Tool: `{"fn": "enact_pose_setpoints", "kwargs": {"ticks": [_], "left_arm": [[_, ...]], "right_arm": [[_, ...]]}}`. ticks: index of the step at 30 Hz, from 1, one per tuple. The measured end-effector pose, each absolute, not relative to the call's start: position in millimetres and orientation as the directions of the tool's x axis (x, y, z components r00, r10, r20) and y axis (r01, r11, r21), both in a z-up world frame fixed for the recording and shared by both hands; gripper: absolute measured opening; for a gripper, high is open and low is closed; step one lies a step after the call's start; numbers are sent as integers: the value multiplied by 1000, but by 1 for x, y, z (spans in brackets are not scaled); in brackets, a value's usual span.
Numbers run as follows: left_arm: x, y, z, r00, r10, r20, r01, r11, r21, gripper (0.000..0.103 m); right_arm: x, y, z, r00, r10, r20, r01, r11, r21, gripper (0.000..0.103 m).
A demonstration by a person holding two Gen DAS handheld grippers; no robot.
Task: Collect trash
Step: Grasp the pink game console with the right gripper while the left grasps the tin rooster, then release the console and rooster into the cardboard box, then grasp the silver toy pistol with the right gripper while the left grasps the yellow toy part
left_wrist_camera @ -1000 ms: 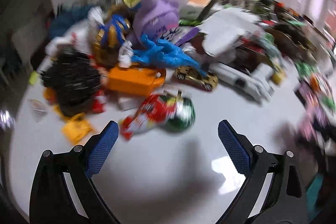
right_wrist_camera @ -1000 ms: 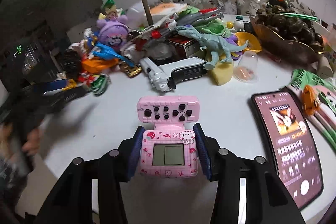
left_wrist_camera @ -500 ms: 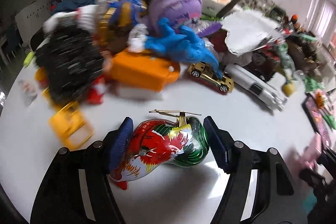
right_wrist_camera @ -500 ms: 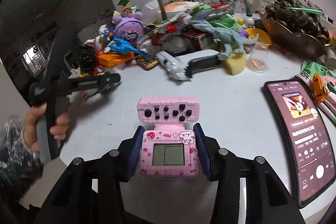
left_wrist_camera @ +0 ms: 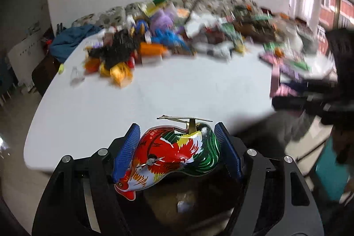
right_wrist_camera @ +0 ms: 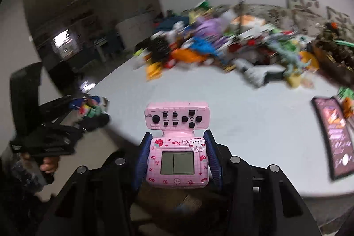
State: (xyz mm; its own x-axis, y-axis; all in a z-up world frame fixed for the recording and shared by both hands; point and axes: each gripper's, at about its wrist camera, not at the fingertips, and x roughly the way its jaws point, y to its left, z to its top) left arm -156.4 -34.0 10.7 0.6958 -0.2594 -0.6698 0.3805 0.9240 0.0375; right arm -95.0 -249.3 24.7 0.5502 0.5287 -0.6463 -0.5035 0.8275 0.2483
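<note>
My left gripper (left_wrist_camera: 176,143) is shut on a tin rooster toy (left_wrist_camera: 170,154), red, white and green, with a wind-up key on top. It holds the toy off the white table (left_wrist_camera: 154,94), past its near edge. My right gripper (right_wrist_camera: 177,152) is shut on a pink handheld game console (right_wrist_camera: 177,147), also held beyond the table's near edge. The left gripper with the rooster shows blurred in the right wrist view (right_wrist_camera: 88,112). The right gripper shows as a dark blur in the left wrist view (left_wrist_camera: 309,101).
A blurred heap of toys and scraps (left_wrist_camera: 177,41) covers the far half of the table, also in the right wrist view (right_wrist_camera: 221,50). A phone with a lit screen (right_wrist_camera: 334,136) lies at the right. A brown container (left_wrist_camera: 188,202) sits below the left gripper.
My left gripper closed on the rooster toy, lifted it and drew back past the table edge. My right gripper, still holding the console, also pulled back and up from the table.
</note>
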Motion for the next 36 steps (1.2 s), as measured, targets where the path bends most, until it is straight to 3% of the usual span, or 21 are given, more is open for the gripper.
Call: {"fn": "enact_pose_setpoints", "kwargs": {"ticks": [7, 9, 10, 14, 18, 23, 27, 31, 36], "left_arm": [[-164, -35, -87, 497, -198, -845, 437, 898, 47, 71], [-157, -40, -122, 418, -161, -894, 475, 878, 64, 90], [-154, -42, -141, 391, -140, -910, 491, 868, 77, 90], [-150, -46, -184, 310, -79, -948, 518, 850, 99, 90], [-152, -40, -172, 325, -122, -938, 523, 850, 71, 90], [-150, -32, -135, 363, -230, -903, 524, 852, -7, 90], [-149, -34, -106, 420, -274, -865, 538, 843, -6, 90], [-149, -36, -84, 445, -305, -842, 535, 844, -23, 90], [-142, -35, -77, 467, -293, -834, 515, 857, -12, 90]], "right_arm": [[-107, -216, -51, 333, 505, -796, -519, 803, 293, 48], [-98, -210, -82, 284, 475, -833, -501, 814, 293, 69], [-94, -207, -102, 274, 439, -856, -484, 832, 271, 79], [-95, -208, -108, 235, 443, -865, -496, 820, 285, 73], [-99, -218, -47, 330, 529, -782, -589, 762, 268, 73], [-27, -248, 39, 582, 415, -700, -604, 796, -29, 82], [68, -269, 51, 578, 345, -740, -608, 787, -108, 82], [143, -276, 33, 486, 331, -809, -660, 746, -91, 82], [177, -280, 15, 418, 268, -868, -686, 720, -108, 83]]}}
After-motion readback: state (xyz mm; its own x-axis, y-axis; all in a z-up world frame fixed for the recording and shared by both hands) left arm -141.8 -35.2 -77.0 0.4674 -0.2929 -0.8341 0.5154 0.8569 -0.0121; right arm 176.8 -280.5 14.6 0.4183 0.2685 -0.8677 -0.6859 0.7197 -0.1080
